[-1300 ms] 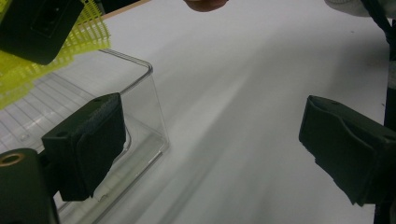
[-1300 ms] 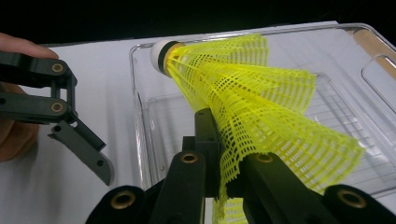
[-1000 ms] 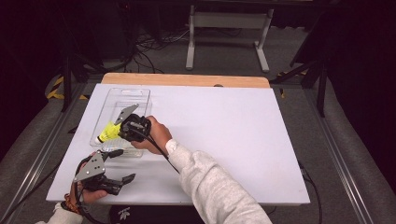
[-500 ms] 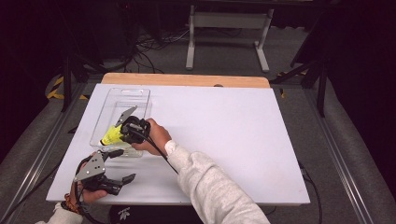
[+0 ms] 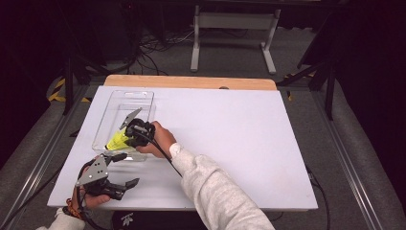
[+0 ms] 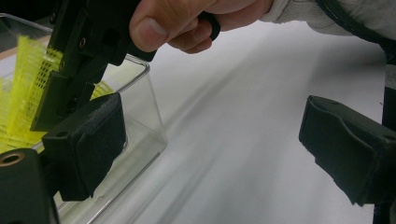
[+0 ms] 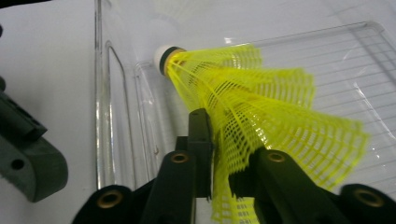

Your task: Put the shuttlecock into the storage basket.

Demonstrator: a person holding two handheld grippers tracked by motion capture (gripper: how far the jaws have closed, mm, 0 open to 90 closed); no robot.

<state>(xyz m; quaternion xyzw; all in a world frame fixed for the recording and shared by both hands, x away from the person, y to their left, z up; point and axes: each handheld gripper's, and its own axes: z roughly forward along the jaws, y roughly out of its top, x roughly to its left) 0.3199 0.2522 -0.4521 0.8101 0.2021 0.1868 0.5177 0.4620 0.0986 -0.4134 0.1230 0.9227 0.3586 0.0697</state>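
Observation:
A yellow mesh shuttlecock [image 7: 261,107] with a white cork tip lies tilted inside a clear plastic tray [image 5: 129,93], at its near end. My right gripper [image 7: 222,154] reaches into the tray, and the shuttlecock's skirt sits between its jaws. Those jaws have just been opening a little, and the pads still touch the bunched mesh. In the high view the right gripper [image 5: 125,139] is over the shuttlecock [image 5: 115,142]. My left gripper [image 5: 127,168] rests near the table's front left, jaws wide open and empty, pointing at the tray's near corner [image 6: 144,126].
The white table top [image 5: 249,139] stretches wide to the right of the tray. A wooden strip [image 5: 191,82] runs along its far edge. Cables and a metal stand [image 5: 234,28] are on the floor beyond.

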